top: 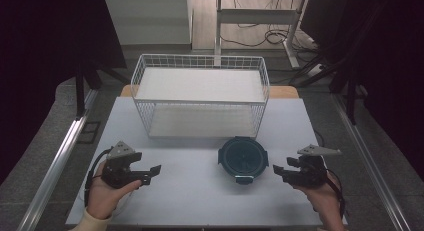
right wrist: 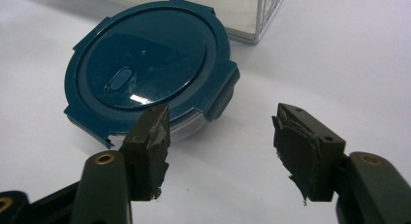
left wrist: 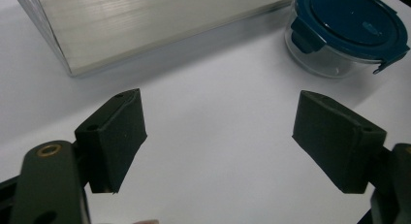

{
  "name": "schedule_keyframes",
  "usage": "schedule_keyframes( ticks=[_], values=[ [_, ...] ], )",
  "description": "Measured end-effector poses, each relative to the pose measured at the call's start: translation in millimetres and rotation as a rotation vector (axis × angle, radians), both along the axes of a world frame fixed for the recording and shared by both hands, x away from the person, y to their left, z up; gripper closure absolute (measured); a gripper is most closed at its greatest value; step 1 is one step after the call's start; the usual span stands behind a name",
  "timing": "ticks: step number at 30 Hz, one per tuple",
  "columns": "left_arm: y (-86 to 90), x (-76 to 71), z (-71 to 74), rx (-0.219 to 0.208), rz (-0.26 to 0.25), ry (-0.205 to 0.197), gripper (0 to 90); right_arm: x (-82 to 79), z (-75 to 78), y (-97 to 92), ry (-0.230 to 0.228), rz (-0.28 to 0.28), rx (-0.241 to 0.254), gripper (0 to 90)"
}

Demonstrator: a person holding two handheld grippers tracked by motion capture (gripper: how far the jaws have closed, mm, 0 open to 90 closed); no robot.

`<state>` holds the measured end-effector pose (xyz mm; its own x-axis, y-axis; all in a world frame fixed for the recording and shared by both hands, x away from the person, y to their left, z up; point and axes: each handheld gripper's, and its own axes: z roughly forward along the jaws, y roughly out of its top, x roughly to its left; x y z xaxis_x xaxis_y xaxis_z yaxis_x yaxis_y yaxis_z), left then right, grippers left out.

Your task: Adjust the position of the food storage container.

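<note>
I count one round glass container with a dark blue clip lid [top: 243,158], one white wire basket [top: 200,98], and two grippers, all on one white table [top: 200,196].

The container stands upright on the table, lid on, just in front of the basket's near right corner and apart from it. From above I see it between my two grippers, much nearer the right one.

My right gripper [top: 278,169] sits to the right of the container with its tips pointing at it, close but not touching. In the right gripper view the container [right wrist: 150,73] lies ahead and to the left of the gripper [right wrist: 220,136]; the left jaw's tip overlaps the lid's near rim in the picture, while the gap between the jaws holds only bare table. Its jaws stand apart, gripping nothing.

My left gripper [top: 154,169] rests well to the left of the container, pointing right. In the left gripper view its jaws [left wrist: 218,132] are spread wide over bare table, and the container [left wrist: 346,32] sits far off at the upper right, beside the basket [left wrist: 145,25].
</note>
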<state>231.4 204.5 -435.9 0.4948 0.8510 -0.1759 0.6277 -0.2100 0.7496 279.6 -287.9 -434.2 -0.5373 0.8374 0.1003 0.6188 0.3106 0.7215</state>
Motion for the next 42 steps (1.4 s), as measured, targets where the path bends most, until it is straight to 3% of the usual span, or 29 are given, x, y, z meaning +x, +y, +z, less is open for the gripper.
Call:
schedule_keyframes(
  ticks=[7, 11, 17, 18, 23, 24, 28, 34, 42],
  values=[
    [2.2, -0.9, 1.4, -0.005, 0.001, -0.002, 18.8, 6.0, 5.5, 4.4, -0.003, 0.013, -0.018, 43.3],
    [3.7, -2.9, 4.0, -0.010, 0.003, -0.008, 18.7, 17.8, 10.1, 11.8, -0.004, 0.022, -0.030, 46.9],
    [3.1, -3.9, 4.6, -0.010, -0.001, -0.009, 18.8, 45.7, 16.9, 28.1, 0.010, 0.054, -0.085, 56.4],
    [2.8, -3.8, 4.5, -0.009, -0.003, -0.009, 18.7, 56.3, 17.8, 34.1, 0.019, 0.062, -0.109, 60.1],
    [0.3, -4.1, 3.9, -0.005, -0.010, -0.007, 18.7, 78.2, 16.6, 44.7, 0.027, 0.055, -0.168, 71.9],
    [-0.6, -3.9, 3.6, -0.006, -0.012, -0.005, 18.7, 88.0, 14.6, 48.7, 0.023, 0.071, -0.194, 78.6],
    [-3.7, -3.7, 2.4, -0.005, -0.020, -0.002, 18.7, 104.3, 9.0, 54.8, 0.028, 0.099, -0.240, 86.7],
    [-7.3, -3.2, 0.5, -0.002, -0.028, 0.003, 18.6, 116.6, 0.3, 62.9, 0.062, 0.125, -0.238, 89.4],
    [-8.2, -2.2, -1.6, 0.002, -0.029, 0.008, 18.7, 129.6, -15.8, 71.8, 0.080, 0.167, -0.293, 89.7]
  ],
)
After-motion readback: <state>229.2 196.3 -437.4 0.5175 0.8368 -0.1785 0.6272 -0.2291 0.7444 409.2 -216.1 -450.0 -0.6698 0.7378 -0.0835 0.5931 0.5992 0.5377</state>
